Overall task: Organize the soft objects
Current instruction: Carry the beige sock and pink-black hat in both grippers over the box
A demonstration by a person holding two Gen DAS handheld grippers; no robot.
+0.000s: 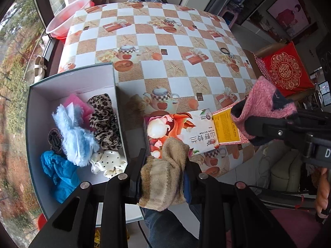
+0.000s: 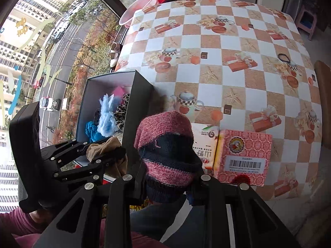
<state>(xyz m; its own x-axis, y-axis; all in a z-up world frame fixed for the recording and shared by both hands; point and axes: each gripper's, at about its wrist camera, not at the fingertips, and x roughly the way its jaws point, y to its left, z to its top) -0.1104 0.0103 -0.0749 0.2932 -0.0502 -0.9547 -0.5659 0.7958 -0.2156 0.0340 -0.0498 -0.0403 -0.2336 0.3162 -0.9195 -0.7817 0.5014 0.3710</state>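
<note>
My left gripper (image 1: pixel 164 165) is shut on a tan knit sock (image 1: pixel 165 177), held near the table's front edge beside an open grey box (image 1: pixel 72 82). The box holds soft items: a light blue fluffy piece (image 1: pixel 74 136), a leopard-print scrunchie (image 1: pixel 104 119), a blue cloth (image 1: pixel 58 171), a white dotted scrunchie (image 1: pixel 107 163) and a pink piece (image 1: pixel 75 102). My right gripper (image 2: pixel 168 175) is shut on a pink and navy striped knit sock (image 2: pixel 165 144). It also shows in the left wrist view (image 1: pixel 266 105), at the right. The left gripper (image 2: pixel 107 153) with the tan sock (image 2: pixel 103 146) shows in the right wrist view.
A white drink carton (image 1: pixel 192 132) and a pink patterned carton (image 2: pixel 244 155) lie on the checkered table (image 1: pixel 165 41) near the front edge. A black hair tie (image 2: pixel 284 57) lies at the right. A pink basin (image 1: pixel 66 18) stands beyond the far left corner. A red cushion (image 1: pixel 287 70) sits on a chair at the right.
</note>
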